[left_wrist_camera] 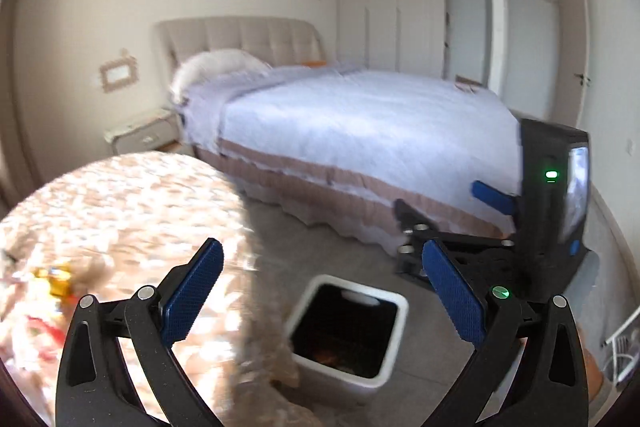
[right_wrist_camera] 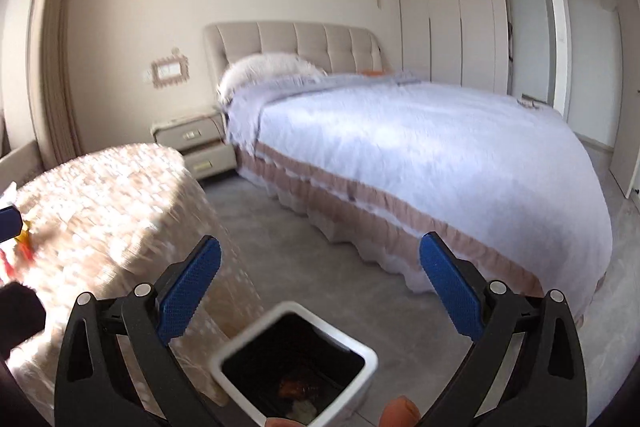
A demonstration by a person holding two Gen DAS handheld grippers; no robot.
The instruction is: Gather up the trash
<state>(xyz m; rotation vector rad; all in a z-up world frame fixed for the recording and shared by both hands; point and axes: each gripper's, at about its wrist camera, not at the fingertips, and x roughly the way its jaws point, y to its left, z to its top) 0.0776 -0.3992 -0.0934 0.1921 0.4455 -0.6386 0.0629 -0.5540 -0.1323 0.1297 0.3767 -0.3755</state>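
A white square trash bin (left_wrist_camera: pixel 388 359) with a dark liner stands on the grey floor beside a round table; it also shows in the right wrist view (right_wrist_camera: pixel 356 379) with some trash at its bottom. My left gripper (left_wrist_camera: pixel 320 287) is open and empty above the bin and the table edge. My right gripper (right_wrist_camera: pixel 320 283) is open and empty right over the bin; it also shows from the side in the left wrist view (left_wrist_camera: pixel 444 219). Blurred yellow and red wrappers (left_wrist_camera: pixel 56 281) lie on the table at far left, also in the right wrist view (right_wrist_camera: pixel 20 243).
The round table (left_wrist_camera: pixel 132 211) has a beige patterned cloth hanging to the floor. A large bed (right_wrist_camera: pixel 420 155) with a pale blue cover fills the middle. A bedside cabinet (right_wrist_camera: pixel 196 143) stands by the headboard. Wardrobes (right_wrist_camera: pixel 448 15) and doors line the far right wall.
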